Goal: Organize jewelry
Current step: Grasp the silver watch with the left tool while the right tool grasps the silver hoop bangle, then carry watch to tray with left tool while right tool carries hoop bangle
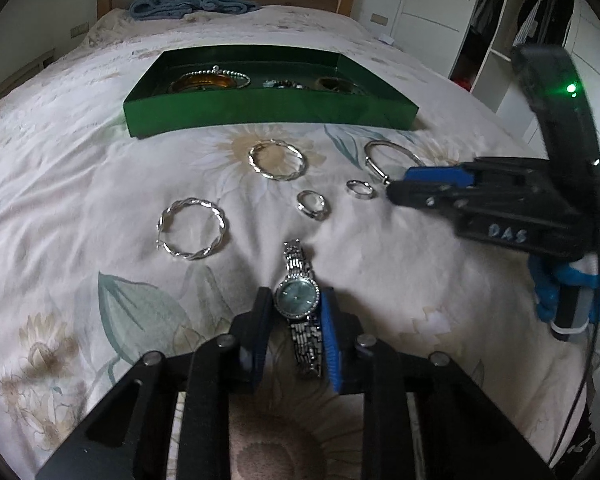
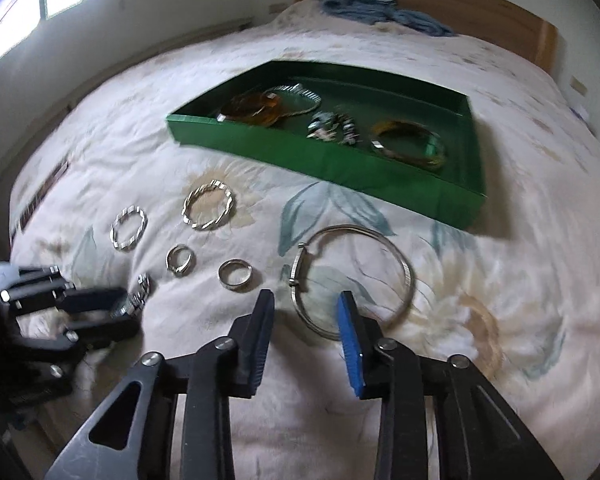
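Both tools are built from black linkage arms pinned with round silver screws, the left gripper (image 1: 295, 312) and the right gripper (image 2: 306, 320) each pairing a black finger with one faced in a ribbed blue pad (image 1: 329, 332). On the side of the right gripper's black body there's pale lettering (image 1: 507, 234), a tall black housing (image 1: 556, 108) with a small green light glowing on it, and a thin black cable (image 1: 590, 364) trailing off. The hand (image 1: 568, 292) gripping it wears a blue glove.

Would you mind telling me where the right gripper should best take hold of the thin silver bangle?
Probably the near arc of the bangle, from above. It lies flat on the bedspread, so only its thin wire rim offers a pinch. The right gripper already straddles that arc.
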The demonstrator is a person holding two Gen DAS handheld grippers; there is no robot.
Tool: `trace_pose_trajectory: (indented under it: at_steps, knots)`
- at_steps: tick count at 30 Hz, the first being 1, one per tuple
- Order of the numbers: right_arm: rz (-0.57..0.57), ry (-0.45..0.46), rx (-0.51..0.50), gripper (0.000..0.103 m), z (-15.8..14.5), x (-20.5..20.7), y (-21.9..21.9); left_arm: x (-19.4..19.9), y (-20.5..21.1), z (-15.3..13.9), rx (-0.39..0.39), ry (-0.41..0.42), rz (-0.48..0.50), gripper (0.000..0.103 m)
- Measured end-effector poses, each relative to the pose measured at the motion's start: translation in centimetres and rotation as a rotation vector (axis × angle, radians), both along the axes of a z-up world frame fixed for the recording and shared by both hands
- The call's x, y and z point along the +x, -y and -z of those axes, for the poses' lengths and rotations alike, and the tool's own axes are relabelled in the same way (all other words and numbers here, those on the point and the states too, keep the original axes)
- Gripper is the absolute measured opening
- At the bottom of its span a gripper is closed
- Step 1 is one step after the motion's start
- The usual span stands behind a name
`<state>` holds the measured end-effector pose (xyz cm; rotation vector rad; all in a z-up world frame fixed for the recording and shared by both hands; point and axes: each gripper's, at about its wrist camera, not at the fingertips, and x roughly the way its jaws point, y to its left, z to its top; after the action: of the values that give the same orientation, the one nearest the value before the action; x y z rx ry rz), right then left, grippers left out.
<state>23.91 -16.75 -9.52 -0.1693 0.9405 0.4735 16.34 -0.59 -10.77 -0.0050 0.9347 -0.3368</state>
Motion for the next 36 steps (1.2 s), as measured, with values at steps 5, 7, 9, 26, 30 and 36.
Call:
trace_pose_trajectory:
  at_steps: [5, 7, 9, 26, 30, 36]
  knots:
    - [-0.084, -0.032, -0.093, 0.026, 1.1, 0.9, -1.4, -0.1, -0.1, 0.0, -0.008, 0.005, 0.0, 0.022]
    - [-0.098, -0.048, -0.117, 0.023, 1.5, 1.2, -1.8, -0.1, -0.3, 0.1, -0.02, 0.005, -0.002, 0.022]
    - [-0.102, -0.066, -0.133, 0.02, 1.9, 1.5, -2.0, -0.1, -0.4, 0.0, -0.023, 0.007, -0.003, 0.022]
    - [0.073, -0.016, 0.118, 0.005, -1.4, -2.5, 1.4, -2.8, -1.4, -2.3, -0.061, 0.039, -0.035, 0.022]
    - [0.118, 0.013, 0.176, 0.004, -2.8, -4.1, 2.8, -3.7, -1.6, -3.4, -0.085, 0.052, -0.042, 0.022]
    - [0.162, 0.068, 0.191, 0.004, -5.5, -5.6, 4.4, -4.7, -2.3, -5.6, -0.141, 0.085, -0.046, 0.022]
